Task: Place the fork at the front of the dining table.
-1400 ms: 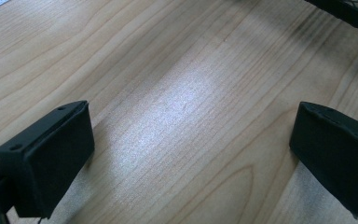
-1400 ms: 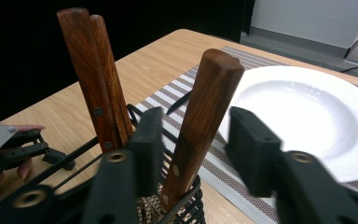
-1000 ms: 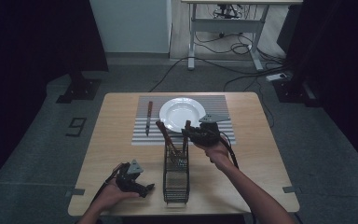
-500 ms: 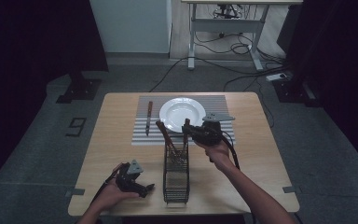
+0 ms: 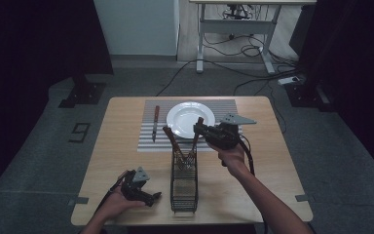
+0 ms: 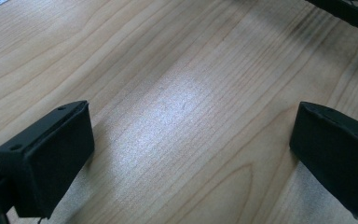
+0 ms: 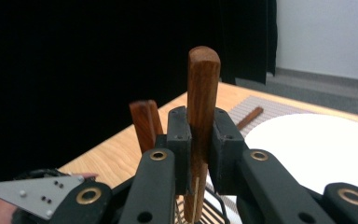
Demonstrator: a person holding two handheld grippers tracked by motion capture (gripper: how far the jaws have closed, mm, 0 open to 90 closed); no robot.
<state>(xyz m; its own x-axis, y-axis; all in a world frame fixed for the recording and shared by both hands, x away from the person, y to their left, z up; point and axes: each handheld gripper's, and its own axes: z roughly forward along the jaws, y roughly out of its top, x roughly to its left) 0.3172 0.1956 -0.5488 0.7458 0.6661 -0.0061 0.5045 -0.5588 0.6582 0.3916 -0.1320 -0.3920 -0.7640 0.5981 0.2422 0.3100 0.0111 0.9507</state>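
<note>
Pulling a wooden-handled utensil up out of the black wire caddy, by the look of it. Sat working end down in the caddy's far end, about mid-desk and a bit toward the front edge, with the handle leaning toward the back-right corner. Had the right gripper clamped tight on that handle just below its rounded top, pads flat on both sides, nothing sloppy about the hold. Had the left gripper parked by the front-left corner, spread wide over bare wood with nothing in between.

Worth doing right: needed a pull along the handle's own lean, not sideways, with a second wooden handle crossed just beside it in the same caddy and easy to snag. Looked like a light caddy too, prone to tipping or riding up with the utensil, so probably called for a slow lift until well clear of the rim. Couldn't tell the kind of utensil, with the lower end buried in the mesh.

Also spotted a white plate on a striped mat toward the back edge, and a knife lying left of the plate. Likely bound for a spot on that mat beside the plate.
</note>
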